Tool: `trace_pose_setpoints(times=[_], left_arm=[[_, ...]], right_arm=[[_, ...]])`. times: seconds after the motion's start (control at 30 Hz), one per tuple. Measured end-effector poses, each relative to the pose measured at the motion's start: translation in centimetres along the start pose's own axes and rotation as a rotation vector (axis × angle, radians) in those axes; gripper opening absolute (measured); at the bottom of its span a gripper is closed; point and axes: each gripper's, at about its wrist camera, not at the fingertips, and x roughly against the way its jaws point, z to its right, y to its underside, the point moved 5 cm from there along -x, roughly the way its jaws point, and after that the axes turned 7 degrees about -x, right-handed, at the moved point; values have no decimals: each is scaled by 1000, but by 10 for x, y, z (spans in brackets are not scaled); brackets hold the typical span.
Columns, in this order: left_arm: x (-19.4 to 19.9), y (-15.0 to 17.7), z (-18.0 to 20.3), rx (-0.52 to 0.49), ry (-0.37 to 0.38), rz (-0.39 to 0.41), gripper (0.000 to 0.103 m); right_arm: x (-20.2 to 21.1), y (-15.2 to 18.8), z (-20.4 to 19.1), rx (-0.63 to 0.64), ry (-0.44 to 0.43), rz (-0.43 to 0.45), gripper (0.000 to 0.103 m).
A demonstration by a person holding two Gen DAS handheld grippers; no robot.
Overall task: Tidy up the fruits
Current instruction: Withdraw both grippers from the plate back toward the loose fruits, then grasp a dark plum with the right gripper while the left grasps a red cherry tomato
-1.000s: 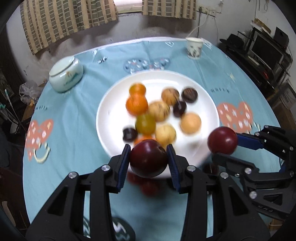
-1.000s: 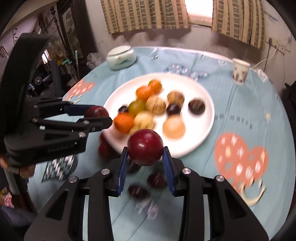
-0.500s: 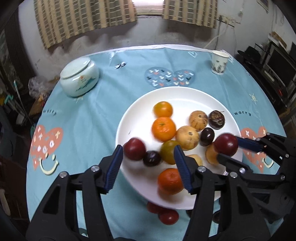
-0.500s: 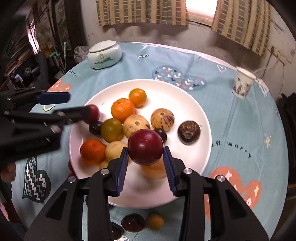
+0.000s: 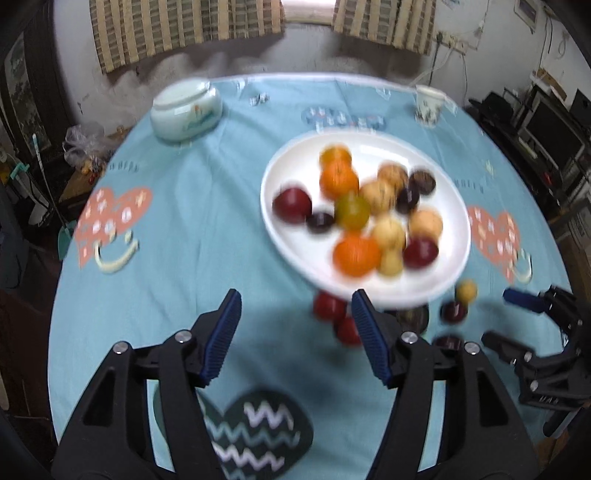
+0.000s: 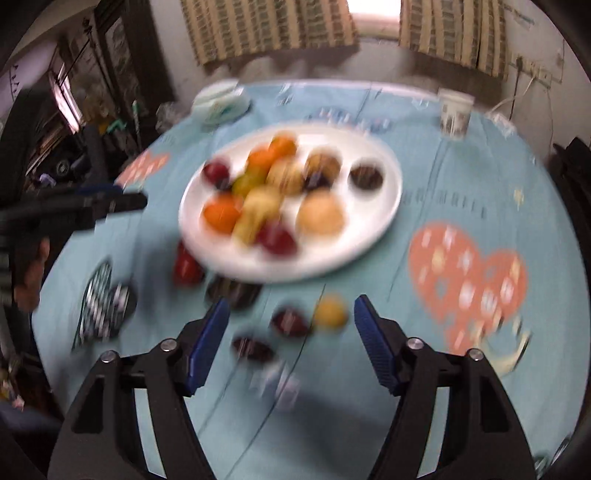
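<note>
Behind the white plate (image 5: 295, 254), blurred fruit is half hidden; both grippers' fingers (image 5: 225, 332) are opening, empty

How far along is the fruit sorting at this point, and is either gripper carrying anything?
Most fruit sits on the white plate, including two red plums. Nothing is in hand: the left gripper and right gripper are both empty, jaws opening. Left over: several loose fruits on the tablecloth by the plate's near rim, like a small yellow one.

A lived-in home — round table in a heart-print cloth (image 5: 177, 229), striped curtains (image 5: 184, 33) at twelve o'clock.
</note>
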Motion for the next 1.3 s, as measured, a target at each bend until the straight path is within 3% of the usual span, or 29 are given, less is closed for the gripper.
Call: trace_pose_setpoints(times=[0.07,0.17,0.3,0.37,0.47,0.67,0.9,1.03,1.13,1.3], left_arm=[[-3,16,3,-2,11,-30,63],[-5,33,8,-10,30,-67,63],[-7,45,17,-28,57,-88,63],[-11,47,21,-34,66,-100,63],[-18,46,27,-24,90,-107,62],[-47,34,33,32,131,-141,37],[-64,22,41,57,166,-145,43],[-74,18,42,78,174,-169,39],[-73,18,45,70,199,-167,30],[-58,26,41,55,182,-156,30]], right_arm=[[-7,23,-6,3,-15,-54,54],[-22,39,-12,-11,-13,-110,48],[-33,34,-12,-64,-40,-105,46],[-40,28,-13,-65,-41,-112,37],[-44,24,-16,-62,-27,-124,32],[-29,29,-13,-72,-50,-120,32],[-22,37,-13,-80,-65,-116,32],[-24,37,-18,-73,-69,-118,32],[-25,38,-19,-67,-66,-125,32],[-23,41,-19,-69,-66,-130,32]])
